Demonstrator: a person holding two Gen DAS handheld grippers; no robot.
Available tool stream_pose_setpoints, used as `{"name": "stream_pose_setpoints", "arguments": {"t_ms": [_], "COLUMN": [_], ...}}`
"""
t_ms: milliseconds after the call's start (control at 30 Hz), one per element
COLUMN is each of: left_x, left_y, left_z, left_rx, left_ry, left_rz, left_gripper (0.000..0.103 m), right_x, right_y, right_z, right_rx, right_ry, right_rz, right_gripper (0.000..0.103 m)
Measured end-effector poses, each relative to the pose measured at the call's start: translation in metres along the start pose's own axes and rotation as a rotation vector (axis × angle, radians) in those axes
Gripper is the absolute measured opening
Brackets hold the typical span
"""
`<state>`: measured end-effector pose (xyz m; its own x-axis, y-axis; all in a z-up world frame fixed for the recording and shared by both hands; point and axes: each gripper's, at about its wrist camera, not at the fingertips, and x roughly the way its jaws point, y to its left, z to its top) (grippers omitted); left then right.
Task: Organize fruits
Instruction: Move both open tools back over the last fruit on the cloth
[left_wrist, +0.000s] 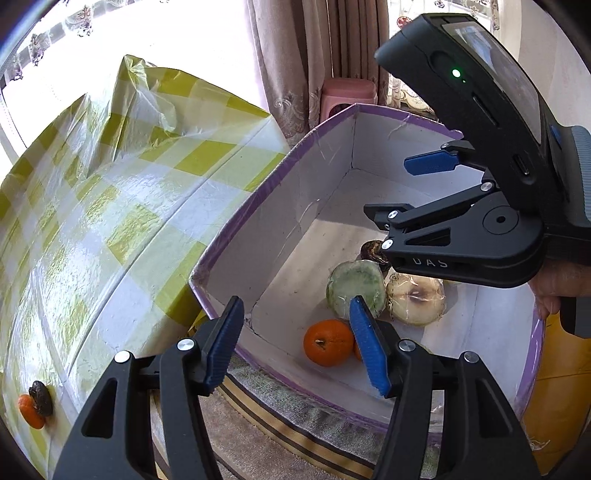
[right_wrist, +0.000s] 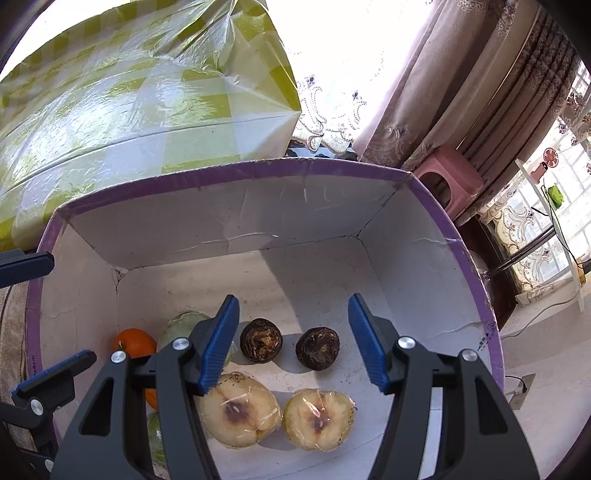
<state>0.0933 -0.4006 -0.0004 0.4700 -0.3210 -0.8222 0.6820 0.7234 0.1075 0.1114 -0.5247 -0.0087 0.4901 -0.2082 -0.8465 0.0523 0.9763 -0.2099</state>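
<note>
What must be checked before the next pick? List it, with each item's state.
1. Left hand-held gripper open and empty: ok.
2. Right hand-held gripper open and empty: ok.
3. All fruit inside the box: not ok. A small orange and a dark fruit lie out on the checked tablecloth.
4. Free space in the box: ok. The far part of its floor is bare.
5. The two hand-held grippers clear of each other: ok. The right one is over the far side of the box, the left one over the near corner.
6. Small orange separable from the dark fruit: cannot tell. They sit against each other at the edge of the left wrist view.
</note>
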Motion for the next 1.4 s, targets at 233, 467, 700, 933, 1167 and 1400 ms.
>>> {"name": "stream_pose_setpoints", "arguments": {"t_ms": [233,467,700,933,1167,1400], "left_x": [-0.021,-0.036,-0.056,-0.077,-0.099,-0.117], "left_y": [0.025,0.060,0.099,0.142,0.186,0.220], "left_z": [-0.005,-0.014,-0.029,-0.052,-0.079,-0.106], "left_rx": [-0.079,-0.177,-0.276,-0.381,-0.493,-0.589], "left_ry": [-0.074,-0.122,-0.171,-0.211,-0.255,-0.292], "left_rz": [0.012,0.042,0.091,0.136,0.187,0.234], "left_gripper": [0.059,0.059,0.059,0.059,0.064,0.069], "right_x": [-0.016,-0.036,-0.060,-0.076,-0.083,-0.084], "right_y": [0.007,0.018,0.032,0.055,0.092,0.127], "right_z": [0.009,0.017,0.030,0.042,0.051,0.059], "right_rx": [-0.011,-0.013,0.025,0.078,0.043,0.035], "right_ry": [-0.043,-0.108,-0.210,-0.274,-0.291,-0.289], "right_rz": [-0.017,-0.008,0.019,0.100,0.171,0.238], "right_gripper": [0.066,0.073,0.079,0.080,0.085,0.087]}}
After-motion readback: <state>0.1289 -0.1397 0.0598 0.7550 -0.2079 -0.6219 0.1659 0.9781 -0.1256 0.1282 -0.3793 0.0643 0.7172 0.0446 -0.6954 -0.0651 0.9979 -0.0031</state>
